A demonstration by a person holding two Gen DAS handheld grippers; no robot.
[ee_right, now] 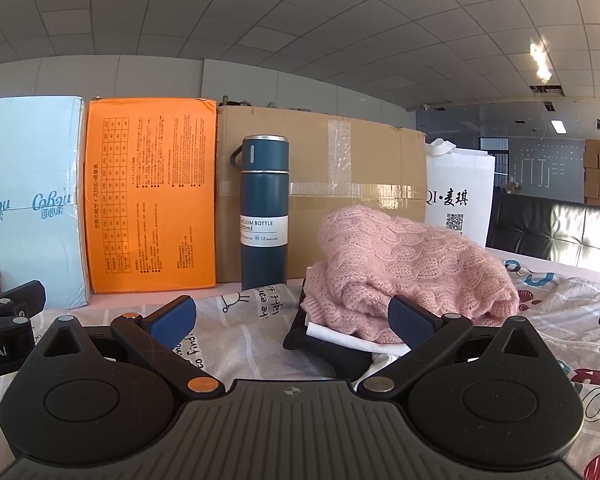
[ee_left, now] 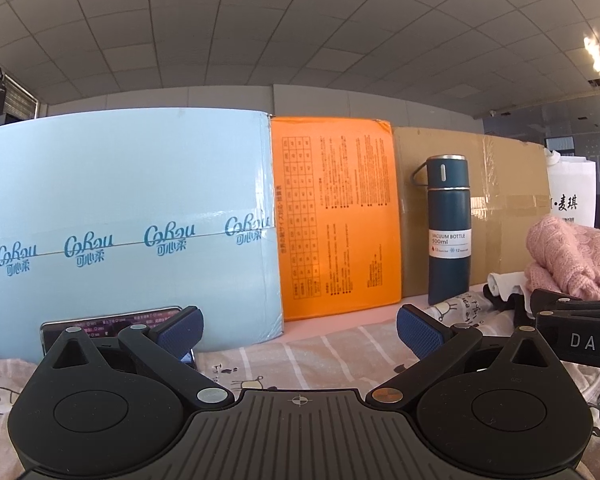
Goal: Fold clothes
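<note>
A pink knitted sweater (ee_right: 412,268) lies bunched on top of a white garment (ee_right: 340,336) and a black garment (ee_right: 328,350), stacked on the patterned bed sheet (ee_right: 244,332). The sweater also shows at the right edge of the left wrist view (ee_left: 572,256). My right gripper (ee_right: 294,320) is open and empty, low over the sheet, just in front of the stack; its right finger is beside the sweater's near edge. My left gripper (ee_left: 300,330) is open and empty over the sheet, left of the stack. The right gripper's body shows in the left wrist view (ee_left: 576,332).
A dark blue vacuum bottle (ee_right: 264,216) stands upright behind the clothes. A light blue box (ee_left: 128,224), an orange box (ee_left: 336,216) and a brown cardboard box (ee_right: 320,188) line the back. A white bag (ee_right: 460,200) stands at the right. A phone (ee_left: 112,326) leans on the blue box.
</note>
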